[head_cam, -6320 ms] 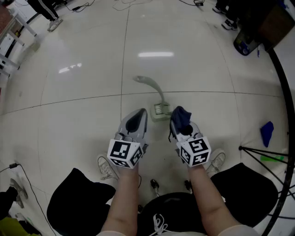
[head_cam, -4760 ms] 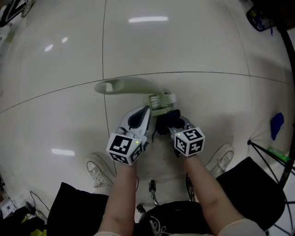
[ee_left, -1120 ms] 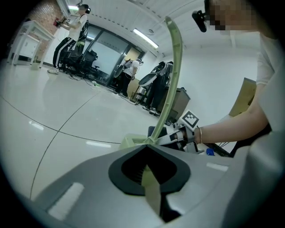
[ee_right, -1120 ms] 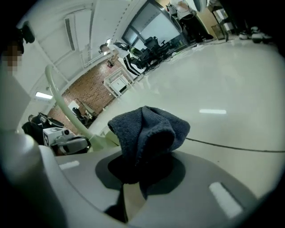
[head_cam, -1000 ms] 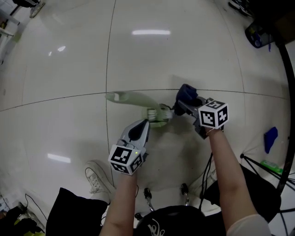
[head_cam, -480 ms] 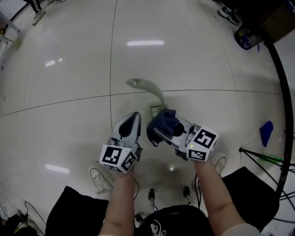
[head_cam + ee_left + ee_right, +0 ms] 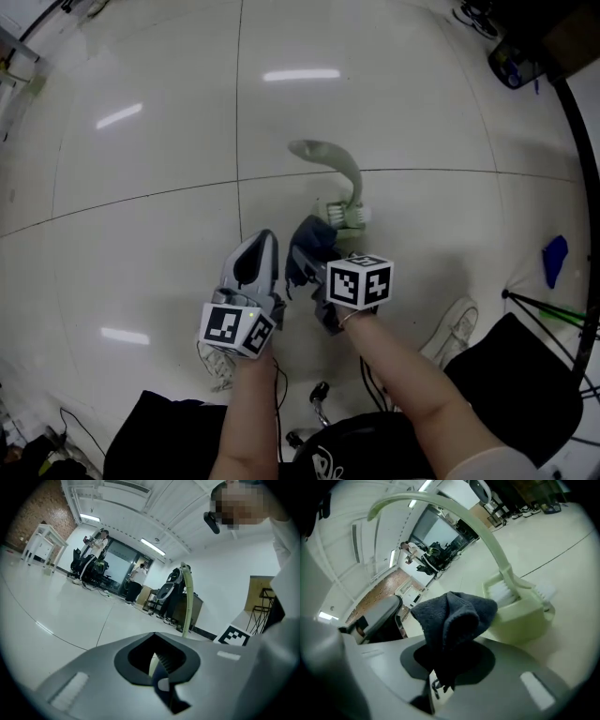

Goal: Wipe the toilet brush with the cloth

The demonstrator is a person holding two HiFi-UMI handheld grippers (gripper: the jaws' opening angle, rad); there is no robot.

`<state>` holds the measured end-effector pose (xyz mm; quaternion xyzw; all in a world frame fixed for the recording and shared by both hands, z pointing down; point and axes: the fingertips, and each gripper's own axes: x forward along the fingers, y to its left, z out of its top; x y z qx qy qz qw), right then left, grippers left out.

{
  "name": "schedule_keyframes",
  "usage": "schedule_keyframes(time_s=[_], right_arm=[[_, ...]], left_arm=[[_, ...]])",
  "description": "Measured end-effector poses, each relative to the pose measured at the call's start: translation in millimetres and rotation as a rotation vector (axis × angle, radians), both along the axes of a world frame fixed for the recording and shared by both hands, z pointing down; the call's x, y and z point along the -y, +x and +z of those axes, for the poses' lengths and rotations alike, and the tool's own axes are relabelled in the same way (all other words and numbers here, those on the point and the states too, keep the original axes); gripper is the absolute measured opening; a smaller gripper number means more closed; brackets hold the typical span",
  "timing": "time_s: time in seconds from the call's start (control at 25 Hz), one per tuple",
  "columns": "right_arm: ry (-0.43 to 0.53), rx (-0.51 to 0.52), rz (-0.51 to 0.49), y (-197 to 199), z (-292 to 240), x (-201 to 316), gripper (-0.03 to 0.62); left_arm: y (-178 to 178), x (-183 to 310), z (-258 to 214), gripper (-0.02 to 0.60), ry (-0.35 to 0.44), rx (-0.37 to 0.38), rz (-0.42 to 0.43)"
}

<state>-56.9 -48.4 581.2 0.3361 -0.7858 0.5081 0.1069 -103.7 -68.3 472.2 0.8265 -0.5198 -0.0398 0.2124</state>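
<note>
two grippers work low over a pale tiled floor (image 7: 141, 187), near the centre of the head view. the right gripper (image 7: 322, 270) is clamped on a dark blue cloth (image 7: 306, 242), whose bunched end now sits just below and left of the toilet brush (image 7: 354, 187). a second ago that gripper was out to the right of the brush head, and half a second ago it was swinging back in.

the toilet brush stands head down in its pale green holder (image 7: 349, 217) just above centre, its curved handle arching toward the upper left. in the right gripper view the cloth (image 7: 457, 616) rises from the closed jaws of the right gripper (image 7: 437, 686) and hangs close beside the holder (image 7: 520, 620). whether it touches the bristles cannot be told.

the left gripper (image 7: 260, 244), lower left of the toilet brush and apart from it, has drawn back from the holder, which it was close against a second ago. in its own view its jaws are all but together with nothing gripped, and the brush handle (image 7: 186, 602) rises beyond them.

judged from this, one wiping pass round the head looks finished and another is being lined up from the near side. the left gripper no longer steadies the toilet brush.
</note>
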Motion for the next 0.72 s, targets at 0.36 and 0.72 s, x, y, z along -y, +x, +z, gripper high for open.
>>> schedule_keyframes(time_s=[0.36,0.72], right_arm=[[-0.212,0.001,0.241,43.5,62.6,-10.5,0.074],[-0.086,-0.101,0.128,21.0,36.0,-14.3,0.074]], left_arm=[[9.5,-6.3,16.4,0.006,-0.033,0.008,0.046],[-11.3,-3.4,7.7,0.006,-0.014,-0.017,0.007]])
